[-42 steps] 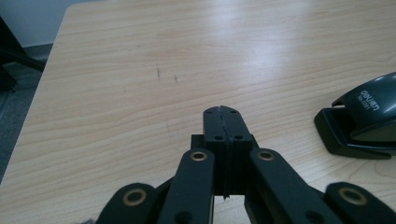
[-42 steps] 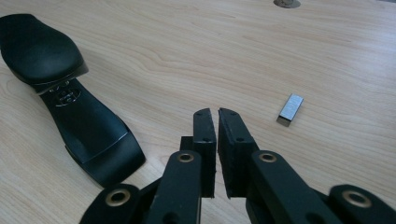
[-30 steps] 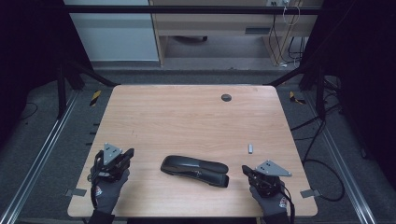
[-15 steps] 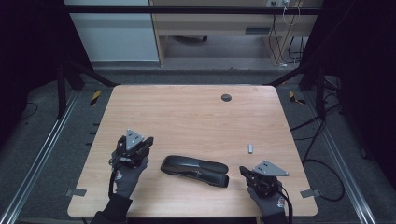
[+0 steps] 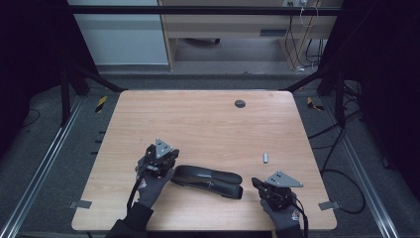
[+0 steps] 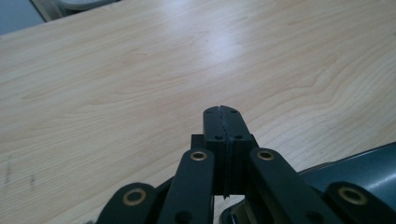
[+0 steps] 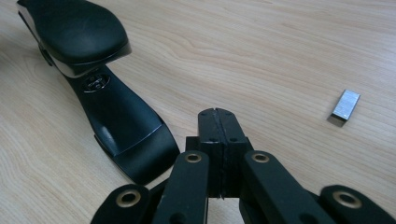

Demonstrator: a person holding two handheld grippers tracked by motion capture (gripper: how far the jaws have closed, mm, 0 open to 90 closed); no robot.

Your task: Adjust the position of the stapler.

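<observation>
Black jaws on both grippers are clenched flat with nothing between them, the left gripper (image 5: 157, 157) sitting just beside the near-left end of the black stapler (image 5: 208, 181) and the right gripper (image 5: 261, 184) parked off its other end. So I'd say the move is to spread the left jaws first, then come in square across the stapler's narrow body, not at its rounded end. The stapler lies flat toward the near edge of the wooden table (image 5: 198, 119), and I'd avoid nudging the little metal block (image 5: 265, 158) nearby.
</observation>
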